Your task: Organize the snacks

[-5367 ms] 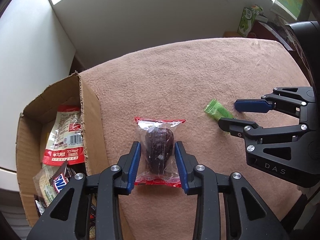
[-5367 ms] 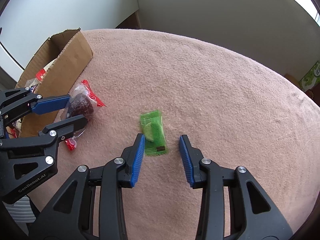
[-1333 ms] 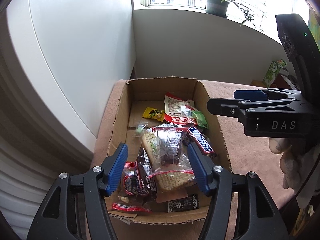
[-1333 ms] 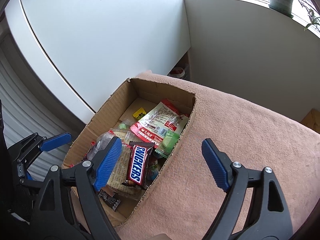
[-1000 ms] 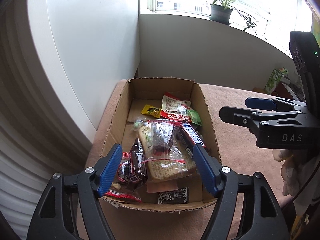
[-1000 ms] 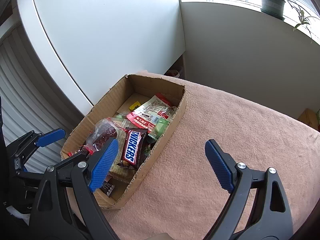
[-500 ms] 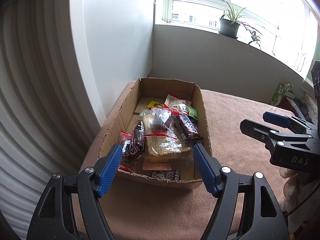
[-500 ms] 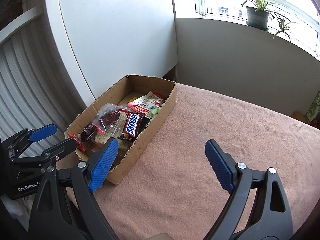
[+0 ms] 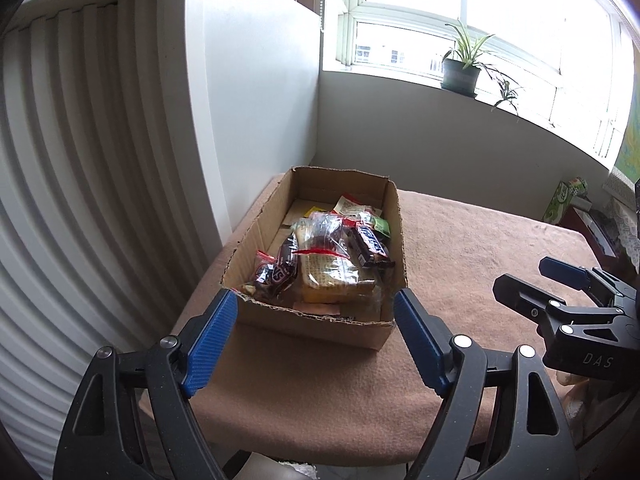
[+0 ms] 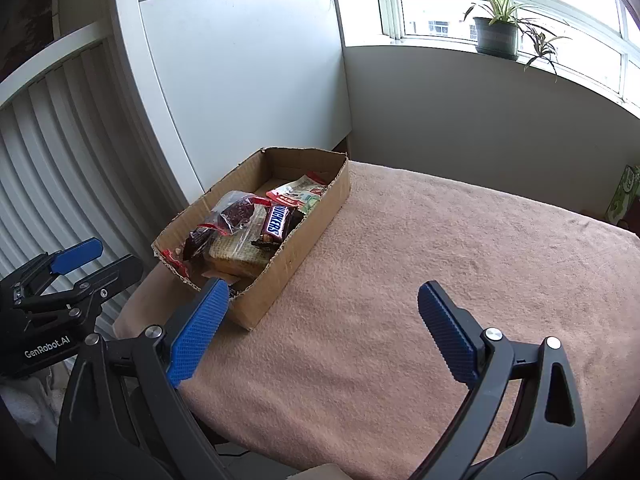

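Bright daylight floods in from the window [image 9: 460, 44] far ahead and right of each gripper, its panes blown out to white glare. Soft, faint shadows fall on the table [image 10: 440, 280]. Strong fisheye distortion bends the walls, with dark vignetting at the corners. Focus is sharp throughout.

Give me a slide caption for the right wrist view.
Open right tongs hover above blanket; snack-filled cardboard box ahead.
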Action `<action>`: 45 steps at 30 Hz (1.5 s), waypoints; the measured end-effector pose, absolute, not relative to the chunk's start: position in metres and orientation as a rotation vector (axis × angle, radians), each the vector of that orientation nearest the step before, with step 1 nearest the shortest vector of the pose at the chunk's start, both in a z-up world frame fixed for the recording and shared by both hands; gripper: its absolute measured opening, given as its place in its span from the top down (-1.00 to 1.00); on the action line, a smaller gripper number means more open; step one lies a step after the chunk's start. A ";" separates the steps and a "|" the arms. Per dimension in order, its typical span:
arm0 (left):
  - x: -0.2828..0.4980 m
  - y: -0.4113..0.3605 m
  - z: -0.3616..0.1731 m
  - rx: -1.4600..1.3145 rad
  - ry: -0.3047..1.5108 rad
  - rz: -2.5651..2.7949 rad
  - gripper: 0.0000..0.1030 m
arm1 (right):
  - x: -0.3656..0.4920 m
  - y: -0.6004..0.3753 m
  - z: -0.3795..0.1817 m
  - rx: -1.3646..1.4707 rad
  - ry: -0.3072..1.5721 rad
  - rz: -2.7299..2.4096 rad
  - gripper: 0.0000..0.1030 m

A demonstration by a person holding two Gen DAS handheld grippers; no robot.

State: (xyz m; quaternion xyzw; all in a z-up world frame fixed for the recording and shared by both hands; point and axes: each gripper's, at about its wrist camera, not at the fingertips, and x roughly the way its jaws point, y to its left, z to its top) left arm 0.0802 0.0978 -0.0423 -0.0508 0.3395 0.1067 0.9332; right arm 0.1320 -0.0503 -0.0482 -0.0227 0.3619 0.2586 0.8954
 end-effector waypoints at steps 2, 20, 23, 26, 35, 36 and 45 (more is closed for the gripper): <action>0.077 0.096 -0.042 -0.102 0.694 0.219 -0.57 | 0.130 -0.051 -0.046 -0.052 0.744 0.530 -0.89; 0.071 0.091 -0.042 -0.110 0.701 0.219 -0.57 | 0.126 -0.056 -0.044 -0.046 0.743 0.524 -0.93; 0.071 0.090 -0.043 -0.109 0.703 0.219 -0.57 | 0.125 -0.056 -0.046 -0.049 0.747 0.525 -0.93; 0.071 0.089 -0.043 -0.110 0.705 0.218 -0.57 | 0.123 -0.055 -0.047 -0.050 0.750 0.528 -0.93; 0.070 0.086 -0.042 -0.112 0.703 0.216 -0.57 | 0.122 -0.055 -0.050 -0.051 0.758 0.529 -0.93; 0.070 0.086 -0.043 -0.111 0.704 0.216 -0.57 | 0.122 -0.056 -0.050 -0.050 0.758 0.528 -0.93; 0.070 0.084 -0.044 -0.108 0.708 0.217 -0.57 | 0.122 -0.057 -0.051 -0.050 0.763 0.524 -0.93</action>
